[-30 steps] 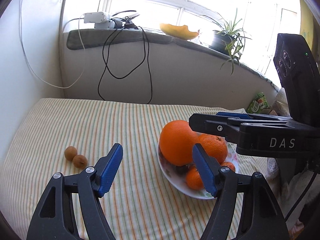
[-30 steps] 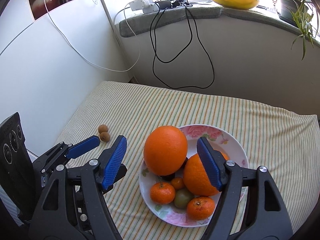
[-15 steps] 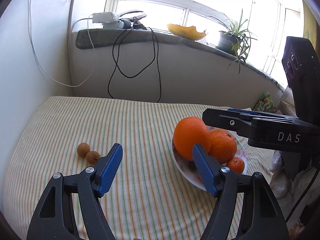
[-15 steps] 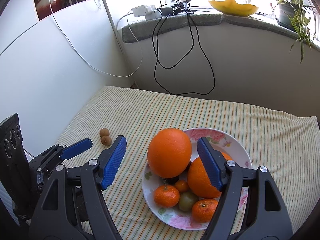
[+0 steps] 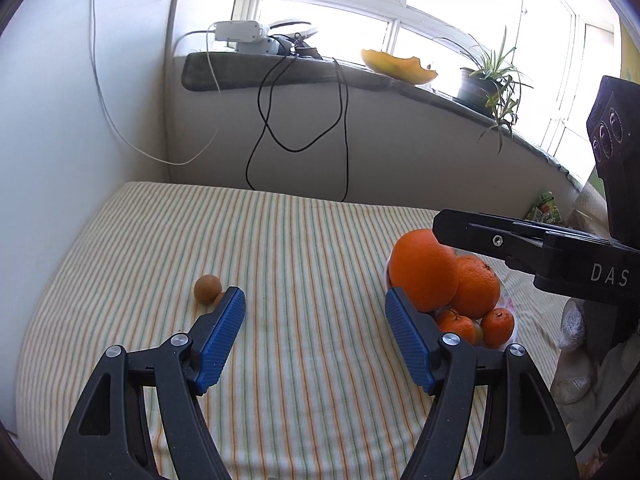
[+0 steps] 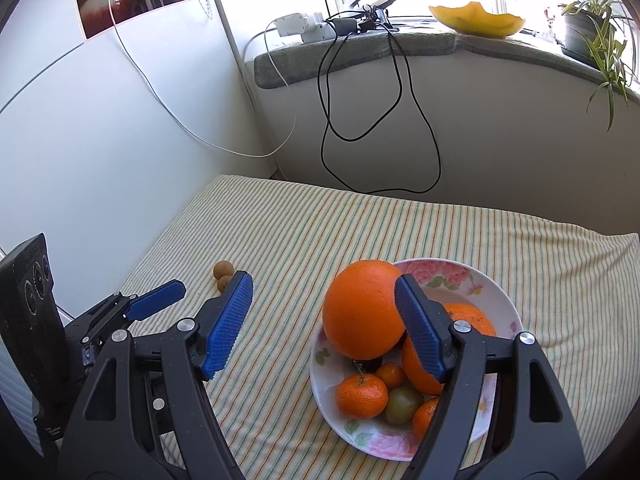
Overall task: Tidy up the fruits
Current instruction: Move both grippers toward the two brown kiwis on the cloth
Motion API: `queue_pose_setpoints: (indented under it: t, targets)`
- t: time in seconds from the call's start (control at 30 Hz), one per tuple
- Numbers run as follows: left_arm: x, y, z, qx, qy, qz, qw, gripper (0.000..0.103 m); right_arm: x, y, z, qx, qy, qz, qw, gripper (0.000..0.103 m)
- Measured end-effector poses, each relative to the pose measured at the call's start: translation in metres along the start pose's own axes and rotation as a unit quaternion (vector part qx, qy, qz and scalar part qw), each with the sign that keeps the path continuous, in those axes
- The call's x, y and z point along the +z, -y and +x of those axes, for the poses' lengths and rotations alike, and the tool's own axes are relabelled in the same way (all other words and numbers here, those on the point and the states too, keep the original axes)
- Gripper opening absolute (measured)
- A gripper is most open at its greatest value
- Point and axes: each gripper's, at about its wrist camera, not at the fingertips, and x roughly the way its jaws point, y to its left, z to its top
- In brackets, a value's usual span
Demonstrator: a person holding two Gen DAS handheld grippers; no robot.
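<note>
A floral plate (image 6: pixel 452 276) holds a big orange (image 6: pixel 362 308), a second orange (image 6: pixel 468 316), small mandarins (image 6: pixel 361 396) and a green fruit (image 6: pixel 402 403). The plate's fruit also shows in the left wrist view (image 5: pixel 424 274). Two small brown fruits (image 5: pixel 207 288) (image 6: pixel 222 274) lie on the striped cloth left of the plate. My left gripper (image 5: pixel 314 304) is open and empty, low over the cloth between the brown fruits and the plate. My right gripper (image 6: pixel 324 292) is open and empty, above the plate's left edge.
The striped cloth (image 5: pixel 304 240) covers the table, with a white wall on the left. A windowsill behind holds a power strip (image 6: pixel 300 26), hanging black cables (image 6: pixel 360 120), a melon rind (image 6: pixel 476 20) and a potted plant (image 6: pixel 592 36). A green packet (image 5: pixel 546 206) lies at the far right.
The left gripper has swung left: the plate has slid toward the right of its view and the brown fruits now sit by its left fingertip. The right gripper has drifted slightly back and left.
</note>
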Motion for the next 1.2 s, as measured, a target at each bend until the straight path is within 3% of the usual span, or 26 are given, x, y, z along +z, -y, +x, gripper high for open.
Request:
queue_pose_setpoints:
  t: [0.43, 1.0, 1.2]
  targets:
    - [-0.011, -0.039, -0.011, 0.02, 0.004, -0.021, 0.9996, 0.073, -0.003, -0.043, 0.009, 0.027, 0.0, -0.034, 0.999, 0.076]
    - [-0.024, -0.085, -0.014, 0.051, 0.0, -0.043, 0.9977, 0.072, -0.023, -0.078, 0.043, 0.06, -0.031, -0.049, 0.997, 0.076]
    - [-0.024, -0.093, -0.008, 0.052, -0.003, -0.048, 0.9975, 0.065, -0.031, -0.084, 0.059, 0.06, -0.044, -0.054, 0.996, 0.076]
